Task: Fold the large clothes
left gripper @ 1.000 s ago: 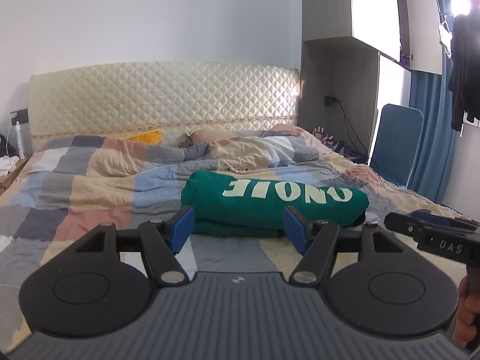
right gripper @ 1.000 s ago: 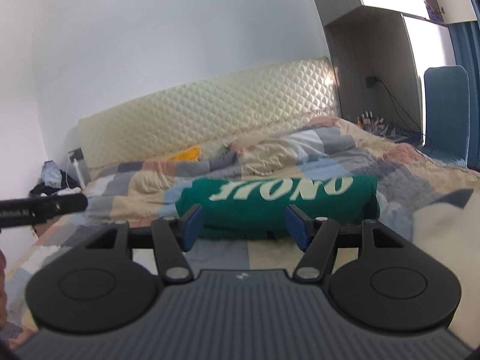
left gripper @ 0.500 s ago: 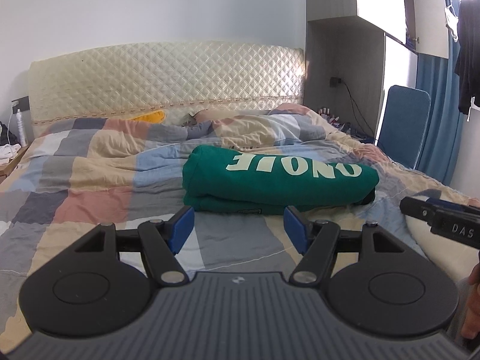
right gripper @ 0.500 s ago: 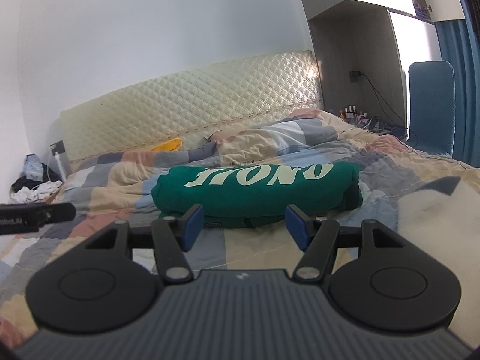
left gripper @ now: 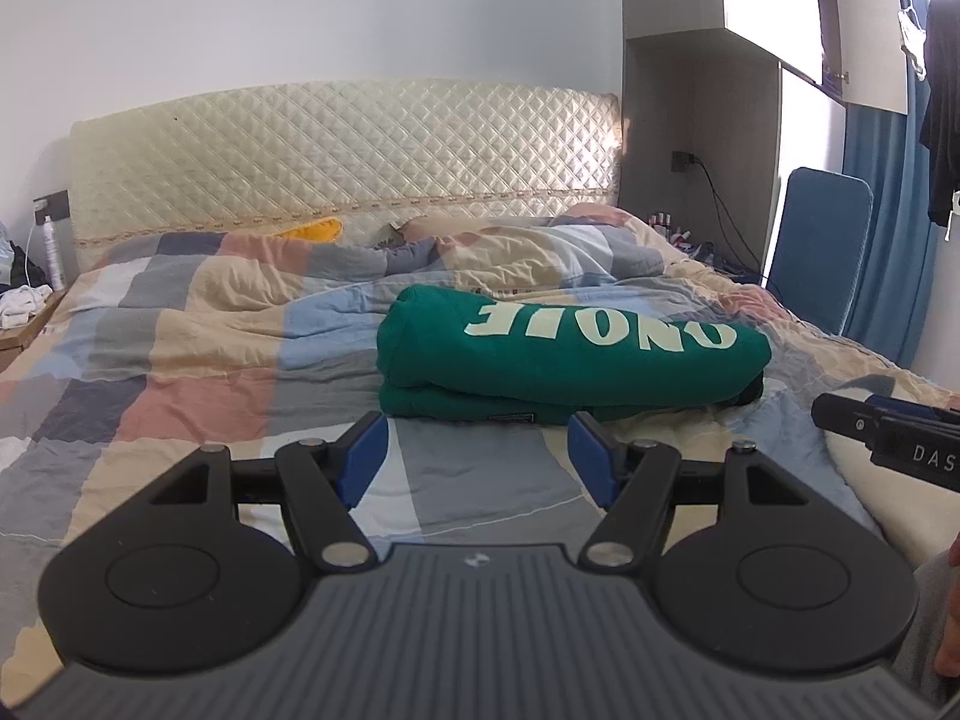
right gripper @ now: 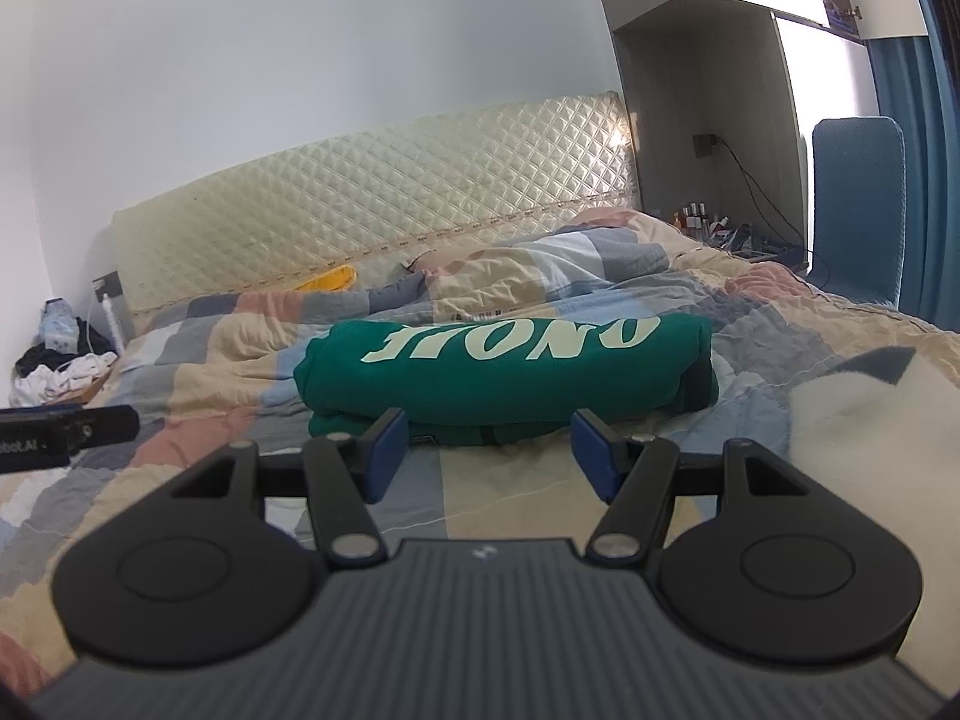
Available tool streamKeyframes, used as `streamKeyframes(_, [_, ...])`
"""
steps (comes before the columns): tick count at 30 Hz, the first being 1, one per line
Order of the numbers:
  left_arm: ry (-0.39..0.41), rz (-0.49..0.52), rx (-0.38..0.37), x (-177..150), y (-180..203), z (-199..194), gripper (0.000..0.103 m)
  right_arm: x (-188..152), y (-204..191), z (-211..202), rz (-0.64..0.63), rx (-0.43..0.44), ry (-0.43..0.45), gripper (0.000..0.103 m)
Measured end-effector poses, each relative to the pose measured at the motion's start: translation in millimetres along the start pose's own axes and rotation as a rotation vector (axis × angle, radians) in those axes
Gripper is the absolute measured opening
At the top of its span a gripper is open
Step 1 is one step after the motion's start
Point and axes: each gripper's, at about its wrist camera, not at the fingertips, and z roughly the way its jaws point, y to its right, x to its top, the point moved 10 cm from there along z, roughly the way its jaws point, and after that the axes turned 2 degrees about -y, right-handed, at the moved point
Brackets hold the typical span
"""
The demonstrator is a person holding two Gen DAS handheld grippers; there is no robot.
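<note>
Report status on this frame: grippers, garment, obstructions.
Left gripper open, empty. Right gripper open, empty. Green sweatshirt lies folded on the patchwork quilt, clear of both. Nothing in the way.

Bare quilt [left gripper: 480,480] between claws and sweatshirt [left gripper: 564,354].

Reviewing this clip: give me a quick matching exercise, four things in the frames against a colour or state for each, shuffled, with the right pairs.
Things:
1. sweatshirt
2. headboard
3. left gripper
4. chair

Descriptions:
A. cream, quilted
B. blue, beside the bed
C. green, folded on the quilt
D. open, holding nothing

Pairs: 1-C, 2-A, 3-D, 4-B
</note>
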Motion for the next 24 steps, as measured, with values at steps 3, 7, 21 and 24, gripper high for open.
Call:
streamKeyframes(3, [-0.008, 0.002, 0.002, -2, 1, 3, 0.071, 0, 0, 1, -0.002, -0.003, -0.001, 0.064])
streamKeyframes(7, [-0.007, 0.0, 0.001, -2, 4, 3, 0.071, 1, 0, 1, -0.005, -0.001, -0.004, 0.064])
streamKeyframes(21, [0.012, 0.004, -0.019, 3, 11, 0, 0.085, 0, -3, 2, -0.036, -0.009, -0.003, 0.064])
streamKeyframes(24, [0.015, -0.01, -0.016, 4, 8, -3, 0.092, 0, -5, 3, -0.052, -0.011, -0.003, 0.064])
